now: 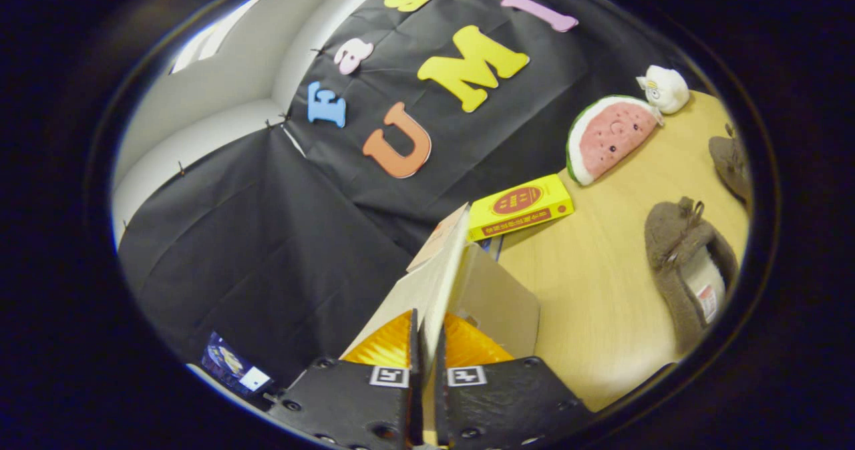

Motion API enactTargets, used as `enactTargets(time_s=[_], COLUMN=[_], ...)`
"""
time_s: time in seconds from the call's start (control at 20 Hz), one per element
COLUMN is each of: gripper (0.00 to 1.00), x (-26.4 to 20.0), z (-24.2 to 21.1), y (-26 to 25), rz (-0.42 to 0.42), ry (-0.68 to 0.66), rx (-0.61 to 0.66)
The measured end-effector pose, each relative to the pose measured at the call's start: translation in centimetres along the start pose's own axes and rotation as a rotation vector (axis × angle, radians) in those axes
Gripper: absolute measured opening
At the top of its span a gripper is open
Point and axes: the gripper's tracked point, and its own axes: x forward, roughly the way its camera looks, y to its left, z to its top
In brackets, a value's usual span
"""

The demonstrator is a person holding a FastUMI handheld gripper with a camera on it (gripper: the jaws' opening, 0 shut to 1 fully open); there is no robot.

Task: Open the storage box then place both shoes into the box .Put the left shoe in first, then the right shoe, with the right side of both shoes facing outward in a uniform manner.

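Fingers: the gripper point(427, 360) pinches the box lid point(437, 273), a thin panel edge-on between both fingers.
Box: the box point(497, 303) stands just ahead of the fingers, lid lifted; opening looks underway.
Shoes: one shoe point(688, 270) lies on the table point(601, 290) to the right of the fingers, the other shoe point(731, 163) beyond it; neither is boxed.
Left to do: finish opening, then left shoe, then right.

I see black cloth wall point(267, 236) across center, white room wall point(220, 103) upper left with bright window point(207, 39), light wooden tabletop point(601, 290) lower right.
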Motion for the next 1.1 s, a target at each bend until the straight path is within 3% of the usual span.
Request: enactTargets(time_s=[0.15,0.65,0.9,1.1], gripper=[0.00,0.00,0.12,0.21], x=[-0.4,1.6,4.4,7.6], z=[1.6,5.6,3.5,1.4], y=[2.3,14.8,21.2,25.2], rz=[0.024,0.090,0.126,0.154], ry=[-0.009,-0.003,0.008,0.031], rx=[-0.040,-0.247,-0.438,-0.501])
